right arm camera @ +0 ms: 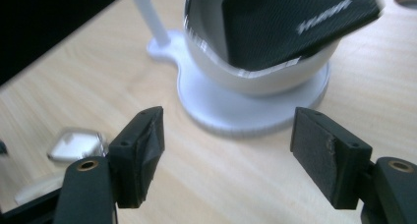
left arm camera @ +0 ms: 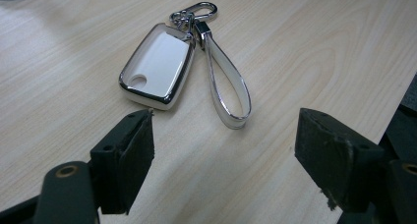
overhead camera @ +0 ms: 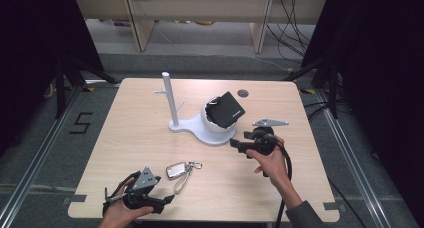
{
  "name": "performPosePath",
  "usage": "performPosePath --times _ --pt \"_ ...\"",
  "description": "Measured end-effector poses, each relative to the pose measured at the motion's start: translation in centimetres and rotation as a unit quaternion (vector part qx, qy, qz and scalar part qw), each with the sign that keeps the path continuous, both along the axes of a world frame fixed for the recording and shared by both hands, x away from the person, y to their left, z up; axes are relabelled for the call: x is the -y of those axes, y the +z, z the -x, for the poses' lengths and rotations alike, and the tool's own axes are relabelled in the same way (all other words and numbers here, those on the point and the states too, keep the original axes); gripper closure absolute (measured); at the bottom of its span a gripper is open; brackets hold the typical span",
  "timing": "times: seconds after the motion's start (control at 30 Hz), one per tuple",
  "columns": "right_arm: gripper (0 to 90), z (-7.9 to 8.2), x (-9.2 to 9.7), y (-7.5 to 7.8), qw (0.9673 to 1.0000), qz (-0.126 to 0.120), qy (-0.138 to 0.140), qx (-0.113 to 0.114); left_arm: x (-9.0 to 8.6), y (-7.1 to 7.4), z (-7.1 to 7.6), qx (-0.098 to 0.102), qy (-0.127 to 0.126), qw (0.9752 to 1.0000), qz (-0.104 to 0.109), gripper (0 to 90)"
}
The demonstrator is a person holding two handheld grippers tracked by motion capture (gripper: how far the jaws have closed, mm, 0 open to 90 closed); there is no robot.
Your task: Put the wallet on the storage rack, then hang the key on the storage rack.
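A silver-white key fob [overhead camera: 176, 170] [left arm camera: 156, 67] with a white strap [left arm camera: 227, 91] and a metal clip lies on the table near the front. My left gripper [overhead camera: 142, 192] [left arm camera: 223, 150] is open just short of it, nothing between its jaws. A white stand has a thin post [overhead camera: 169, 100] and a bowl [overhead camera: 212, 125] [right arm camera: 255, 81]. A black wallet [overhead camera: 227, 110] [right arm camera: 290, 22] leans in the bowl, sticking out over its rim. My right gripper [overhead camera: 241, 145] [right arm camera: 226, 145] is open and empty, just right of the stand's base and pointing at it.
The wooden table [overhead camera: 130, 138] has a round grey grommet [overhead camera: 243, 93] at the back right. Black curtains flank both sides. Beyond the far edge are shelf legs and cables on the floor. Bare tabletop lies left of the stand.
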State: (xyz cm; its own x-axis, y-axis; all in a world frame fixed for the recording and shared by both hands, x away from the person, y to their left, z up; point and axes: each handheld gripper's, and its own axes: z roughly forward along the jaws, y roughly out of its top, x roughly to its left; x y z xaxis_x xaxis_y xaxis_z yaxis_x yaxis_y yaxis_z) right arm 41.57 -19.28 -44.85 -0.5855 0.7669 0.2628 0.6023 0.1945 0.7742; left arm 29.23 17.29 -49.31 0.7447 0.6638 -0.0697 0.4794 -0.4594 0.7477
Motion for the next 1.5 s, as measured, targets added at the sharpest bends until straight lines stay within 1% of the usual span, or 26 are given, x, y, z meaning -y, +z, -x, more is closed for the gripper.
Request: performPosePath --times 0.2,0.23,0.3,0.33,0.43,0.47,0.53,0.57,0.6,0.67,0.77,0.8,0.83,0.9,0.97,1.0,1.03,1.07,1.2,1.23,1.27,1.37,1.4,1.43,1.47,1.5 --pt "30.4 2.2 -1.9 -1.3 0.9991 0.030 0.028 -0.005 -0.4 0.1 -0.1 -0.005 0.001 1.0000 -0.005 22.5" --pt "30.4 2.3 -2.0 -1.5 0.9989 0.031 0.036 0.003 -0.4 0.1 -0.2 -0.003 0.004 1.0000 -0.004 22.5" --pt "30.4 2.9 -2.3 -1.6 0.9992 0.019 0.036 -0.005 -0.5 0.1 -0.1 -0.007 0.004 1.0000 -0.002 22.5" --pt "30.2 3.3 -2.3 -1.7 0.9991 0.026 0.033 -0.007 -0.4 0.1 0.0 -0.008 0.010 0.9999 0.007 22.4" --pt "30.3 3.8 -2.0 -2.2 0.9982 0.025 0.053 0.008 -0.6 0.5 0.1 -0.003 0.006 1.0000 0.004 22.3" --pt "30.2 4.2 -2.1 -2.2 0.9988 0.017 0.045 -0.006 -0.6 0.5 0.2 0.001 0.009 0.9999 0.009 22.3" --pt "30.2 4.2 -1.8 -2.5 0.9981 0.033 0.050 0.008 -0.8 0.5 0.1 -0.002 0.012 0.9999 0.006 22.2" --pt "30.2 4.5 -1.8 -2.6 0.9987 0.035 0.037 0.000 -0.7 0.4 0.1 -0.003 0.017 0.9998 0.012 22.1" --pt "30.2 4.3 -1.5 -2.8 0.9978 0.047 0.046 0.012 -0.9 0.4 -0.1 -0.006 0.016 0.9998 0.004 22.1" --pt "30.2 4.4 -1.4 -3.3 0.9976 0.038 0.058 -0.004 -0.9 0.4 -0.2 -0.006 0.023 0.9997 0.005 22.1" --pt "29.3 5.0 -1.1 -3.5 0.9973 0.041 0.060 -0.002 -0.9 0.3 -0.4 -0.007 0.020 0.9998 0.001 22.0" --pt "29.0 5.4 -1.2 -3.4 0.9978 0.037 0.051 -0.019 -0.8 0.2 -0.4 -0.008 0.021 0.9997 0.006 22.0" --pt "29.0 5.5 -0.9 -3.5 0.9973 0.043 0.059 -0.005 -0.8 0.2 -0.4 -0.009 0.022 0.9997 0.008 22.0" --pt "29.0 6.1 -0.7 -3.6 0.9970 0.051 0.058 -0.013 -0.9 0.2 -0.4 -0.003 0.017 0.9999 -0.003 22.0" --pt "29.0 6.6 -0.5 -3.8 0.9967 0.056 0.056 -0.013 -0.8 0.1 -0.5 -0.002 0.021 0.9998 -0.003 22.0" --pt "29.0 7.0 -0.5 -3.9 0.9968 0.051 0.056 -0.026 -0.7 0.1 -0.5 -0.002 0.021 0.9998 0.002 22.0" --pt "28.9 7.3 -0.5 -3.9 0.9968 0.050 0.054 -0.030 -0.7 0.1 -0.6 0.000 0.017 0.9998 -0.007 22.0" --pt "28.8 7.3 -0.3 -4.0 0.9961 0.060 0.062 -0.020 -0.5 0.1 -0.6 0.001 0.015 0.9999 -0.002 22.0" --pt "28.3 8.4 0.0 -4.0 0.9946 0.078 0.063 -0.026 0.0 0.2 -0.9 0.003 0.005 1.0000 0.000 21.6" --pt "28.3 8.5 0.0 -4.3 0.9954 0.073 0.059 -0.020 0.0 0.4 -1.1 0.005 -0.001 0.9999 -0.012 21.6" --pt "28.3 8.8 0.3 -4.2 0.9940 0.081 0.066 -0.032 0.1 0.3 -1.2 0.006 0.003 0.9999 -0.008 21.6" --pt "28.3 9.1 0.5 -4.5 0.9940 0.083 0.064 -0.030 0.6 0.5 -1.6 0.008 -0.001 1.0000 0.005 21.5" --pt "28.3 9.1 0.7 -4.5 0.9934 0.086 0.067 -0.036 0.6 0.8 -1.9 0.010 -0.015 0.9998 -0.007 20.9" --pt "28.3 9.2 0.6 -4.8 0.9952 0.075 0.059 -0.023 0.7 1.1 -2.2 0.015 -0.019 0.9997 -0.010 20.4" --pt "28.3 9.2 0.8 -4.6 0.9932 0.089 0.065 -0.036 0.7 1.2 -2.5 0.019 -0.023 0.9995 -0.013 20.2" --pt "28.3 9.3 0.7 -4.7 0.9936 0.089 0.062 -0.033 0.9 1.4 -2.9 0.021 -0.023 0.9994 -0.015 20.2"
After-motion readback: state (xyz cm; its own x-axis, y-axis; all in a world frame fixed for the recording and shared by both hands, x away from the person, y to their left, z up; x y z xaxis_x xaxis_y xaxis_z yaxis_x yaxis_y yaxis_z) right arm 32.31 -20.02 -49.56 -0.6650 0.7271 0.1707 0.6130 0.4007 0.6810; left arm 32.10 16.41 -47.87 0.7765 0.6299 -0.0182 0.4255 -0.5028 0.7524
